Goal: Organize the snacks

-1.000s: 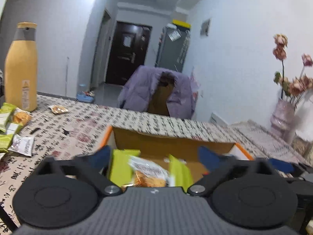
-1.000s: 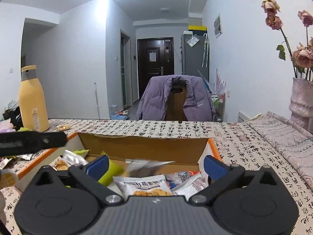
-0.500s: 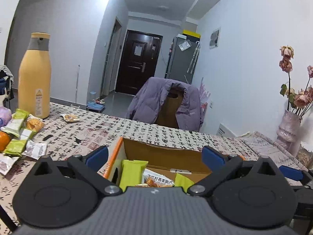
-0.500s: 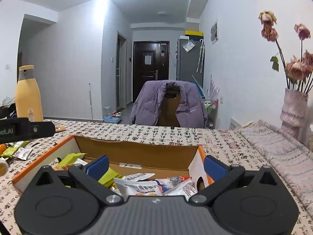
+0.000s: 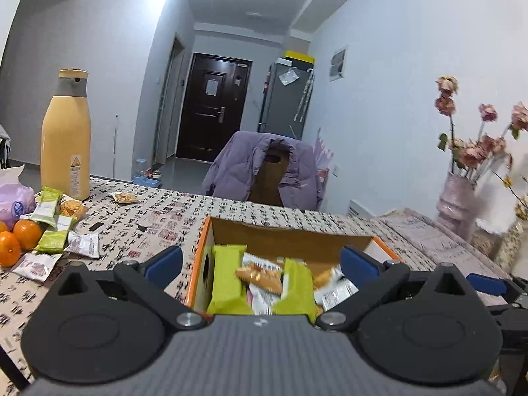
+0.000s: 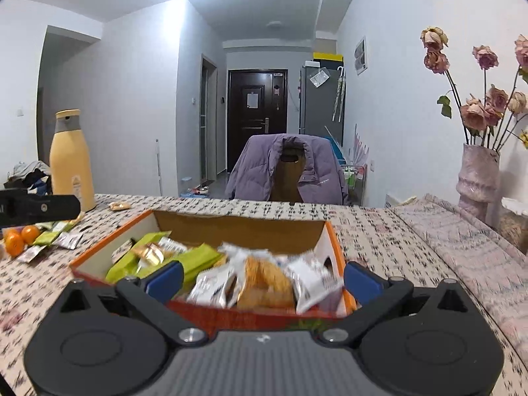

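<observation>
The surface (image 5: 158, 221), covered in a printed cloth, runs wide to the left of the orange-edged box (image 6: 109, 249), with bare cloth also to its right. The box sits open-topped and holds green, white and orange snack packets (image 6: 264, 280) heaped near its front wall. Loose packets (image 5: 52, 227) and oranges (image 5: 19, 241) lie at the surface's far left edge, below a yellow bottle (image 5: 66, 145). Left tongs (image 5: 260, 262) and right tongs (image 6: 262, 279) both hang spread wide, holding nothing, over the box.
</observation>
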Demonstrator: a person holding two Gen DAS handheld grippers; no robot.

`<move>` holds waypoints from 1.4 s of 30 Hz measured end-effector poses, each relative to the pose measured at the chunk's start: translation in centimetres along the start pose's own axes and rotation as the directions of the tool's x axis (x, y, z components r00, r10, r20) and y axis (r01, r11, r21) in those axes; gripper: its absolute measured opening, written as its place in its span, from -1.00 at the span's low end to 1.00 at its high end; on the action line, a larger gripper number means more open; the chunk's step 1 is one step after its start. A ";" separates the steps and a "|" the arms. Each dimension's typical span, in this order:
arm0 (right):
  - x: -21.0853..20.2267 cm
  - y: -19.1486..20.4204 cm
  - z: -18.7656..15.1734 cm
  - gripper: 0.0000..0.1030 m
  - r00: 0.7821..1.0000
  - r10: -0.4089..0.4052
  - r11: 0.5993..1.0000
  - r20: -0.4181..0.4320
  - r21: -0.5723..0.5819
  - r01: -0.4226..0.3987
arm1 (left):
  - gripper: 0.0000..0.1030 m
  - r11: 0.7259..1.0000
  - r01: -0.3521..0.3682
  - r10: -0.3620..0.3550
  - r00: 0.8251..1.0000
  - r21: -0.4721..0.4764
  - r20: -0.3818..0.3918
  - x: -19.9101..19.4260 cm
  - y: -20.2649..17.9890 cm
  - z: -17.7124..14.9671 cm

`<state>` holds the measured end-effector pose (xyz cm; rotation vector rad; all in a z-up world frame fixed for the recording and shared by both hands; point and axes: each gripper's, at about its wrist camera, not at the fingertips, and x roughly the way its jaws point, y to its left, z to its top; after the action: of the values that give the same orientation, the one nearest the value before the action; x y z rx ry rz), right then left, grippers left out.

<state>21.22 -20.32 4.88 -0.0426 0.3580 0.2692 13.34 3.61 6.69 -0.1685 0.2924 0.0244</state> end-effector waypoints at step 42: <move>-7.8 0.3 -7.7 1.00 0.986 0.017 0.998 -0.163 0.063 -0.006 | 1.00 0.994 0.076 -0.061 0.981 0.075 -0.186 -7.2 -0.5 -8.4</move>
<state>11.52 -22.65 0.44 -0.0009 0.5303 0.2665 4.11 1.66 0.89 -0.0990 0.4712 -0.0718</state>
